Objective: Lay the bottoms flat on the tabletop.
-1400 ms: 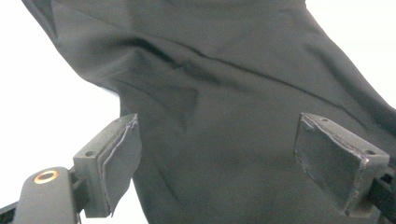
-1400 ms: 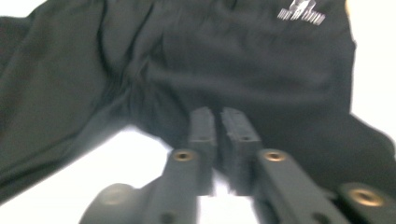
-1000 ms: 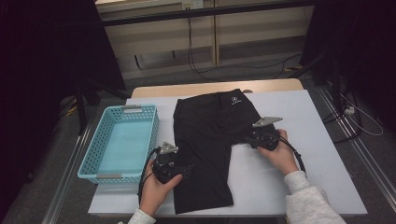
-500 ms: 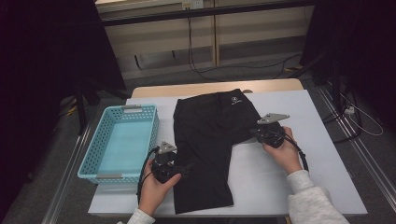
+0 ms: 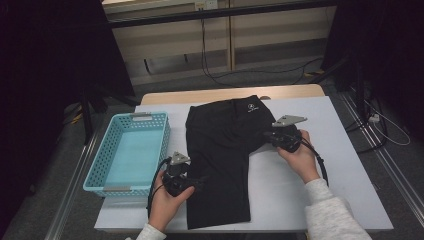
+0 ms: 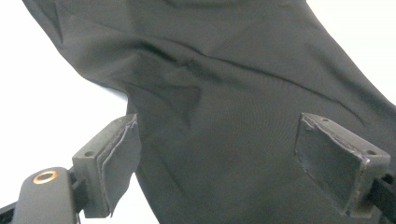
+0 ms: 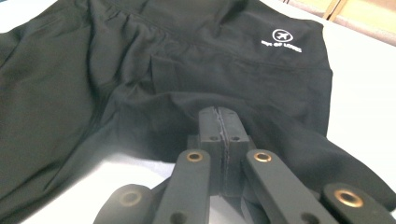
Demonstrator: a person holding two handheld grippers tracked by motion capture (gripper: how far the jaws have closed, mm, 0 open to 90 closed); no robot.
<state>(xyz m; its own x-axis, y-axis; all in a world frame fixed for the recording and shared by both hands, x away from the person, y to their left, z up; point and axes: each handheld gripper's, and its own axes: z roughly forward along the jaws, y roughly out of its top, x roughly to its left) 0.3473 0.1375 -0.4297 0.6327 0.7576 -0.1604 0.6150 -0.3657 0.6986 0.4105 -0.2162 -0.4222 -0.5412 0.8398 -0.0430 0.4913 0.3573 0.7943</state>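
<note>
Desk [image 5: 345,165]: it is carrying everything under a white cover, with a wooden edge showing at the far side.
Black shorts [image 5: 222,160]: they are lying flat across the middle of the desk, waistband at the far end with a small white logo [image 7: 281,38] near its right corner, one leg running toward me and the other leg's hem spreading toward my right.
Basket [image 5: 161,136]: the light blue mesh basket is sitting at the left of the desk, just beside the shorts, with its long side running away from me.
Right hand [image 5: 300,157]: I am holding the right gripper [image 5: 270,136] at the right hem of the shorts, the grey plate on top facing up.
Right fingers [image 7: 210,122]: they are pressing flat together, and in the right gripper view they are pinching the edge of the black cloth and raising it a little off the desk.
Left hand [image 5: 167,200]: I am holding the left gripper [image 5: 202,179] at the left edge of the near leg.
Left fingers [image 6: 116,165]: they are standing wide apart over the black cloth, gripping nothing, with the cloth spreading between and under them.
</note>
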